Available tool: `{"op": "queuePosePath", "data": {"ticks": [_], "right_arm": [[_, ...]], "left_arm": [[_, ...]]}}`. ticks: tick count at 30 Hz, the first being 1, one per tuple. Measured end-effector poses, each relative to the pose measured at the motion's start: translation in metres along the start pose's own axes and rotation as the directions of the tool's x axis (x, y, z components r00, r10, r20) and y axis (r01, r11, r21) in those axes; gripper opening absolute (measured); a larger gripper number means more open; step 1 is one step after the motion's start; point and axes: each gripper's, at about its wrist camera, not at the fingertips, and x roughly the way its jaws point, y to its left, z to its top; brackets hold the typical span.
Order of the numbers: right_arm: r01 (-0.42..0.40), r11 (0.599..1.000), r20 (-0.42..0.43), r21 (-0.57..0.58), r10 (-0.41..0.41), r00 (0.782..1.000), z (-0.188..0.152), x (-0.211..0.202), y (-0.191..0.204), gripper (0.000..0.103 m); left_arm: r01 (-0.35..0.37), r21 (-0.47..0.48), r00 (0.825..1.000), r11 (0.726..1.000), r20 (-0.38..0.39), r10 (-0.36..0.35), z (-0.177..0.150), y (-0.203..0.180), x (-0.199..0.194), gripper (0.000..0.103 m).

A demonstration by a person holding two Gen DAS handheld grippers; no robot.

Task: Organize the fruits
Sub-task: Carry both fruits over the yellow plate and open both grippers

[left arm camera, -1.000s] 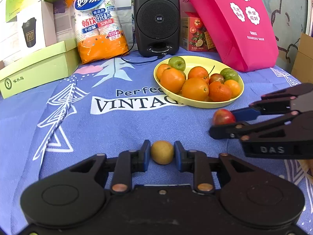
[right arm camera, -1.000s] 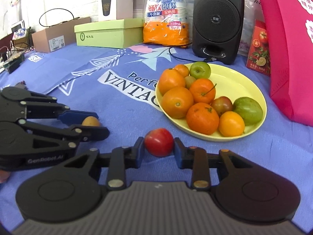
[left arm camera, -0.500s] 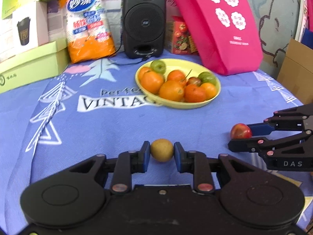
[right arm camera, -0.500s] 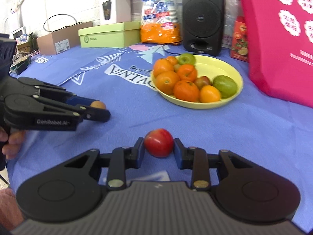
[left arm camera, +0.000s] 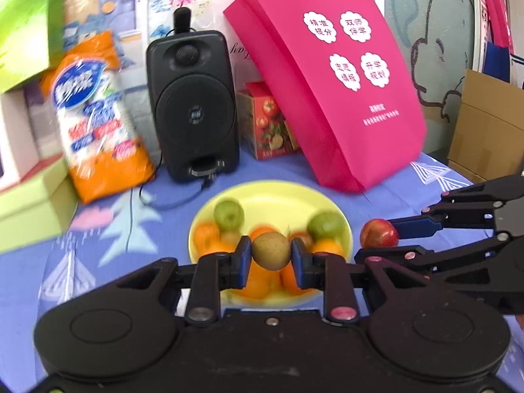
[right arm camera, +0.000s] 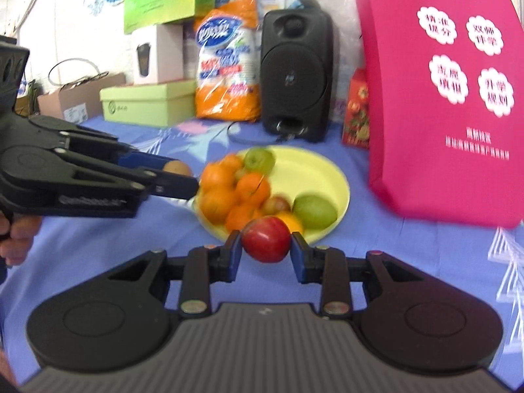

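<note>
Lifted since a second ago: left gripper (left arm camera: 271, 251), jaws clamped on a brownish-green fruit (left arm camera: 271, 251), and right gripper (right arm camera: 266, 244), jaws clamped on a red apple (right arm camera: 266, 244), both now near the yellow plate (right arm camera: 314, 170). Best lowered into bare plate space before release. Below, a blue printed cloth (right arm camera: 386, 235) over the bench; behind, a black speaker (left arm camera: 192, 104) and pink tote bag (left arm camera: 330, 75).

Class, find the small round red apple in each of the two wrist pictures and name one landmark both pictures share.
Left wrist view: the small round red apple sits right of centre, clamped in the right hand-held gripper, beside the yellow plate.
Right wrist view: it sits at lower centre, between that gripper's own fingers.
Shared landmark: the black speaker behind the plate.
</note>
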Motion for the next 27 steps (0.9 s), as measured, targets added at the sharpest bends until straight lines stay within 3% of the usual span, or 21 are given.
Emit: {"op": "queuePosePath", "data": {"ticks": [6, 14, 20, 27], "right_arm": [[0.028, 1.000, 0.020, -0.010, -0.028, 0.999, 0.034, 0.030, -0.020, 0.031], [0.026, 0.999, -0.040, -0.024, -0.027, 0.999, 0.045, 0.080, -0.030, 0.031], [0.024, 0.999, -0.037, -0.034, -0.025, 0.999, 0.044, 0.085, -0.025, 0.036], [0.038, 0.999, -0.003, -0.021, -0.038, 0.999, 0.041, 0.054, -0.024, 0.040]], "left_arm": [[-0.039, 0.049, 0.999, 0.998, -0.014, 0.040, 0.026, 0.008, 0.052, 0.025], [0.033, -0.031, 0.998, 0.999, -0.045, -0.034, 0.038, 0.027, 0.098, 0.027], [0.016, -0.053, 0.999, 0.998, -0.049, -0.019, 0.034, 0.032, 0.102, 0.038], [-0.034, -0.063, 0.999, 0.997, -0.021, 0.033, 0.032, 0.029, 0.064, 0.066]]}}
